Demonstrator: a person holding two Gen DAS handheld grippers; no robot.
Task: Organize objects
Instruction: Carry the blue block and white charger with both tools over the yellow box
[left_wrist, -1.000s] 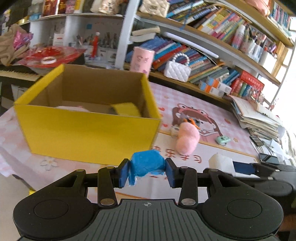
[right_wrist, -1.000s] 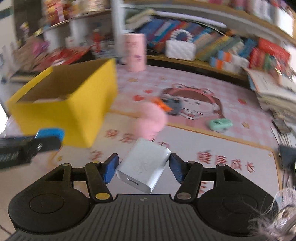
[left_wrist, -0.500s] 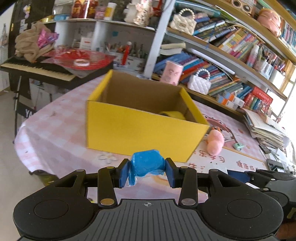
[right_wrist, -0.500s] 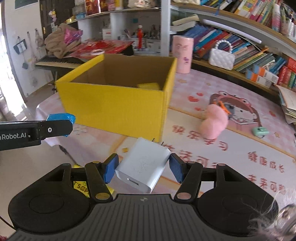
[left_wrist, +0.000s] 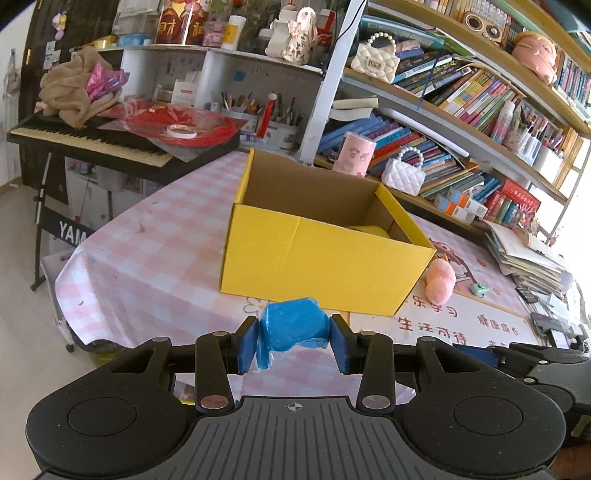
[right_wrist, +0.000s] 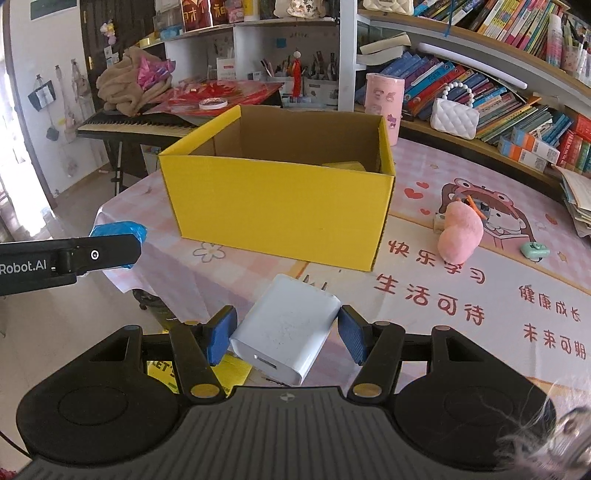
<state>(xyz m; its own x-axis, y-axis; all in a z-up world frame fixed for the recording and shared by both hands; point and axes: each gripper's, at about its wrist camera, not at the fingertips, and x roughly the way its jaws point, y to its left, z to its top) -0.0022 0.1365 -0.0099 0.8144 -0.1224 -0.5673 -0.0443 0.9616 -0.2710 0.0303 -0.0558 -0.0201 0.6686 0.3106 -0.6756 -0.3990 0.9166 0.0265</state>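
Observation:
My left gripper (left_wrist: 294, 341) is shut on a blue wrapped packet (left_wrist: 291, 328), held in the air near the table's front edge. In the right wrist view the same gripper (right_wrist: 122, 242) pokes in from the left with the blue packet (right_wrist: 118, 229). My right gripper (right_wrist: 286, 334) is shut on a white wall charger (right_wrist: 286, 326), its prongs pointing away from me. An open yellow cardboard box (left_wrist: 325, 258) (right_wrist: 280, 210) stands on the table beyond both grippers, with a yellow item inside at its right. A pink plush toy (right_wrist: 460, 234) (left_wrist: 439, 282) lies right of the box.
The table wears a pink checked cloth (left_wrist: 147, 258) and a printed mat (right_wrist: 480, 288). A small green item (right_wrist: 535, 251) lies near the plush. Bookshelves (left_wrist: 461, 110), a pink cylinder (right_wrist: 382, 98) and white handbag (right_wrist: 454, 118) line the back; a keyboard piano (left_wrist: 85, 144) stands left.
Both grippers have drawn back from the yellow box, which now looks smaller and farther off. Each still holds its object as before.

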